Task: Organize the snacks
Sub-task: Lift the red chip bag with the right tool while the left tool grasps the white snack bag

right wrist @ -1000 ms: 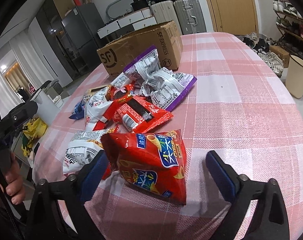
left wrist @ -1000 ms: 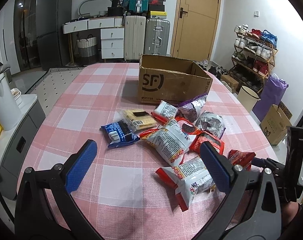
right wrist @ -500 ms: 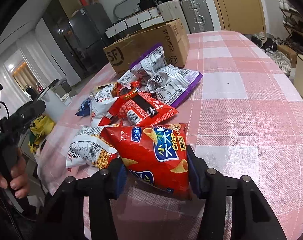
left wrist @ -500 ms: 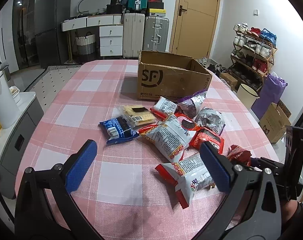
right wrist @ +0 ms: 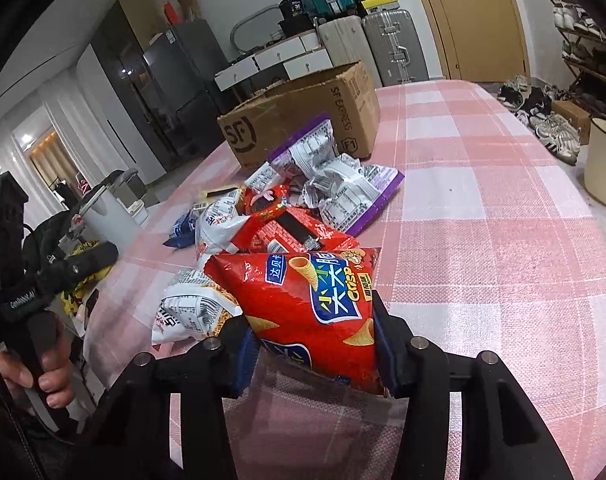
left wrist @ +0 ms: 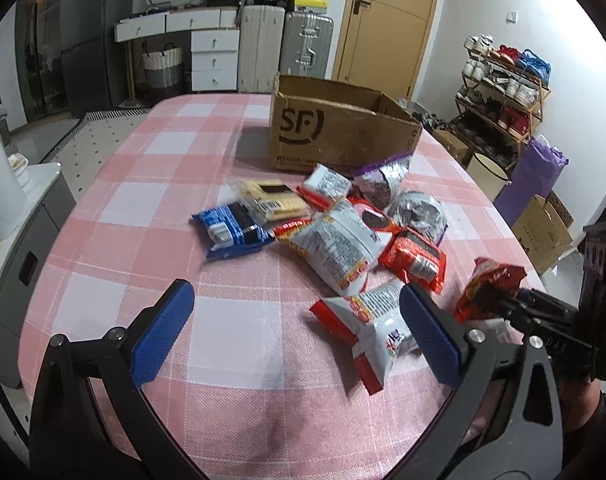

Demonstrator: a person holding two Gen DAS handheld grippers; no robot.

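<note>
A pile of snack bags (left wrist: 343, 240) lies on the pink checked tablecloth (left wrist: 163, 184), in front of an open SF cardboard box (left wrist: 339, 128). My right gripper (right wrist: 315, 356) is shut on a red crisp bag (right wrist: 311, 300) and holds it just above the table; the bag also shows in the left wrist view (left wrist: 489, 286). My left gripper (left wrist: 291, 328) is open and empty, above the table's near edge, left of a white and red bag (left wrist: 367, 320).
A blue packet (left wrist: 231, 232) and a yellow cracker pack (left wrist: 269, 200) lie at the pile's left. Purple bags (right wrist: 343, 184) lie near the box (right wrist: 299, 112). A shoe rack (left wrist: 503, 92) and bin (left wrist: 487, 168) stand right of the table.
My right gripper closed on the red crisp bag and lifted it slightly. My left gripper stayed open and the view shifted a little.
</note>
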